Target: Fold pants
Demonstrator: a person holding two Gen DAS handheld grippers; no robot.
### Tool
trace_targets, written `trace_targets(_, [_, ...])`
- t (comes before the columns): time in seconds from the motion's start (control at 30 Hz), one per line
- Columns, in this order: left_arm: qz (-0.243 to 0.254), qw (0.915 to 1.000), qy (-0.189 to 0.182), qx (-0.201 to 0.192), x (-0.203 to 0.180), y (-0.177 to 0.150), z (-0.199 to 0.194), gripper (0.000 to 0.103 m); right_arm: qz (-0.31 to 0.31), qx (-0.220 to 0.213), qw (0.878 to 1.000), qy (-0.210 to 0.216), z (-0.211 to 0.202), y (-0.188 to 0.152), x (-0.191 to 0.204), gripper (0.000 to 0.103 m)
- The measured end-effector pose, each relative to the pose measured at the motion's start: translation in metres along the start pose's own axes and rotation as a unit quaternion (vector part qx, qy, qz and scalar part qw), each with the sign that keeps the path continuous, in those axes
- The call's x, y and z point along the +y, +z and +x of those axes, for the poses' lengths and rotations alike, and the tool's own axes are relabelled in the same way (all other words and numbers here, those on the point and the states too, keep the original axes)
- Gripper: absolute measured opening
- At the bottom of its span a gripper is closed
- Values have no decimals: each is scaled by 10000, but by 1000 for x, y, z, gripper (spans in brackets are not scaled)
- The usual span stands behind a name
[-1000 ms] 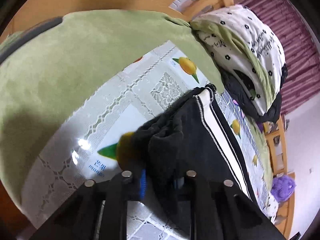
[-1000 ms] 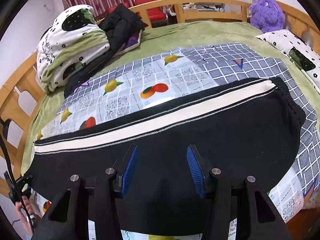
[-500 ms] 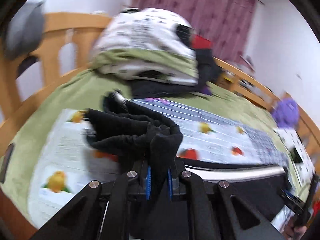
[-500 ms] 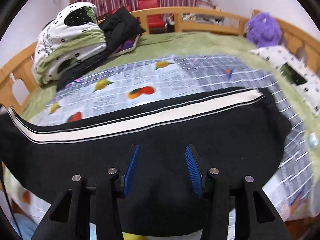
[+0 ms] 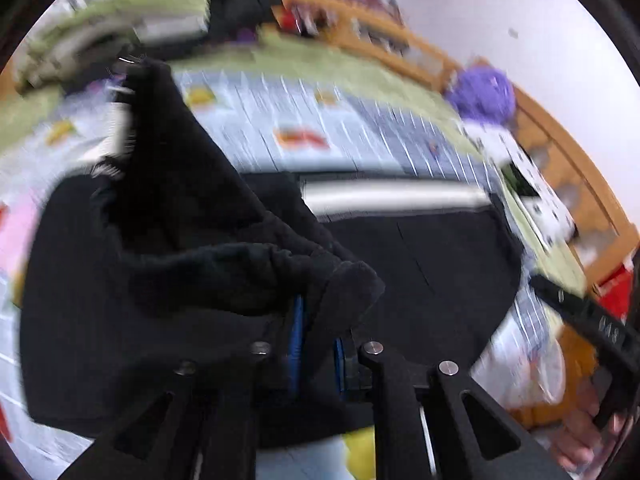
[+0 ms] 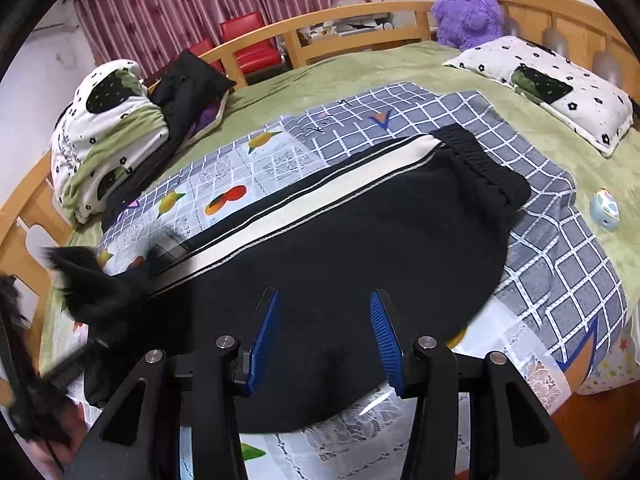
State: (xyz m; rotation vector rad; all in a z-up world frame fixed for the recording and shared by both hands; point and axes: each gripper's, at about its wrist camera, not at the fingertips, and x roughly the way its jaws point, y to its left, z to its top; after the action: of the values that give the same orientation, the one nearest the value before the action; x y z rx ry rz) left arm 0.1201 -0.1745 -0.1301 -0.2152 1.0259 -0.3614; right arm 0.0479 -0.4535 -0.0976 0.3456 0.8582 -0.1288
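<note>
Honestly, with my left gripper (image 5: 316, 336) pinching the pants (image 6: 360, 248) cuff and my right gripper (image 6: 324, 336) hovering open, I fear the carried leg landing crooked.

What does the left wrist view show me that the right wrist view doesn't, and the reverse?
Left wrist only: the left gripper shut on a bunched fold of the pants, lifted off the bed.
Right wrist only: the right gripper open above the pants, the waistband flat, and a small ball.
Both: the white stripe, purple plush, pillow.
</note>
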Motion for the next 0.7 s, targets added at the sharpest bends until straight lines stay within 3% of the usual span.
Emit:
trace_targets(0.1, [103,9999,-6,127,0,-8,-8,23,-42,79,10000,4,4,0,-2,47])
trace_targets(0.13, [180,9998,-5,85,1,-10,-17,31,-88,105,9999,7,6,0,-1,47])
trace_targets(0.23, [342,9985,120,-418,11,-9,-59,67,-291,210,9993,53,13,0,10,47])
trace_targets(0.3, [400,9963,245,-724,25,0,-77,68,-545,268,9981,110,18,-2,25,47])
trace_targets(0.47, [302,9855,1132,-1232,70,24,-116,68,-1359,422,9895,245,26,-10,74,47])
trace_targets(0.57, [31,9785,1402,-1513,102,26,-126,68,-1471,686,9847,634,32,-9,108,47])
trace_targets(0.7, [-578,9781,1332,-1489,149,21,-121,68,-1441,1160,9794,808,66,-11,142,48])
